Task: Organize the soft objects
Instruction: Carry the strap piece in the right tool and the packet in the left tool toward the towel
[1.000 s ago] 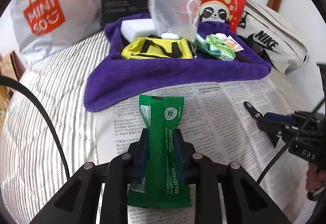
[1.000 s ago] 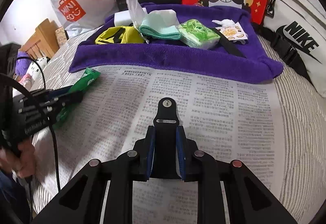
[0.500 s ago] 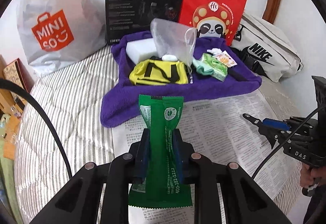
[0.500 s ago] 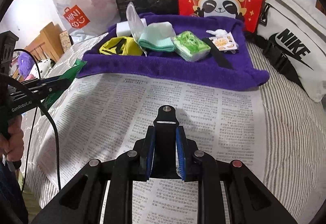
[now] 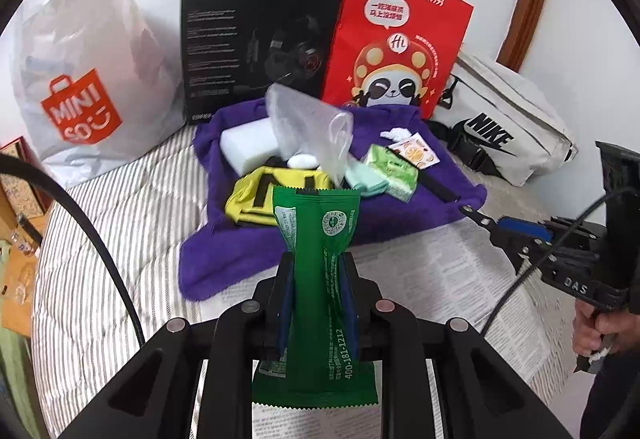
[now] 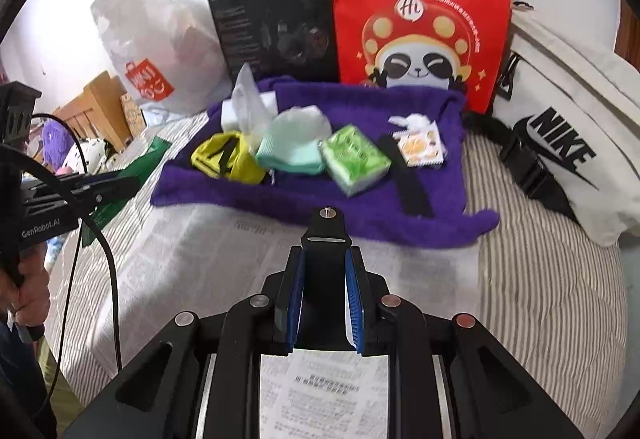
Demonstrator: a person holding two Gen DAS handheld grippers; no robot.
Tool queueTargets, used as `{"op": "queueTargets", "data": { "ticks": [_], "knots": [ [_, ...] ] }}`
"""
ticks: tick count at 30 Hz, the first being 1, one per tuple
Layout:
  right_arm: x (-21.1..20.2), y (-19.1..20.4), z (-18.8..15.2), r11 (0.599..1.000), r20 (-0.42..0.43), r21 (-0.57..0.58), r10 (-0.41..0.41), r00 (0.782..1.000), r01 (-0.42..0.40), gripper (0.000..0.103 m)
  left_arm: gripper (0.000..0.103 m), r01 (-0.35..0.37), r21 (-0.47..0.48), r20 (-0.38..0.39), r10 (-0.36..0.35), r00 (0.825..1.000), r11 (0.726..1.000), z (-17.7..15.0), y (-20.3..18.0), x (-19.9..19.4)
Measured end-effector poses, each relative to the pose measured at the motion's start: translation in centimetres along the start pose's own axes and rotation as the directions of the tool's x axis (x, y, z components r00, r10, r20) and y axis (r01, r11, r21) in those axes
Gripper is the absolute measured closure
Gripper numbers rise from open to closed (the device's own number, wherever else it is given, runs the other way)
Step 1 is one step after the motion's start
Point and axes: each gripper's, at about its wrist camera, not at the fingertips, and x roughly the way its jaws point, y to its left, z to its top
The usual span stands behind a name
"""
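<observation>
Sorting looks partly done: soft items lie on the purple towel ahead; left gripper clamps a green foil packet, right gripper a flat black plastic piece.

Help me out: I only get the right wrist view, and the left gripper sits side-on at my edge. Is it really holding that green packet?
Observer: Yes. The left wrist view shows the left gripper shut on the green packet, pinched across its middle with both ends sticking out.
Operator: Is anything on the purple towel hidden from me?
Observer: On the purple towel, a small white rounded thing lies under the clear plastic bag, behind the yellow item.
Operator: How does my own gripper look from outside?
Observer: A hand wraps the handle of the right gripper, which clamps the flat black piece.
</observation>
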Motion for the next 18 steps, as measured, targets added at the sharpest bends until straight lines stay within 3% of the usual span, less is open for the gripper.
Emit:
{"op": "queueTargets", "data": {
  "ticks": [5,18],
  "knots": [
    [0.5,-1.6,1.9,1.000,0.024,0.014,-0.010,1.000,0.010,0.082,0.082,0.041,-0.008,-0.001,-0.041,0.999,0.999,1.7,-0.5,0.7],
    [3.8,-5.6,6.4,0.999,0.038,0.037,-0.006,0.999,0.005,0.082,0.082,0.036,-0.036,-0.027,-0.037,0.999,0.999,4.1,-0.1,3.7]
  ]
}}
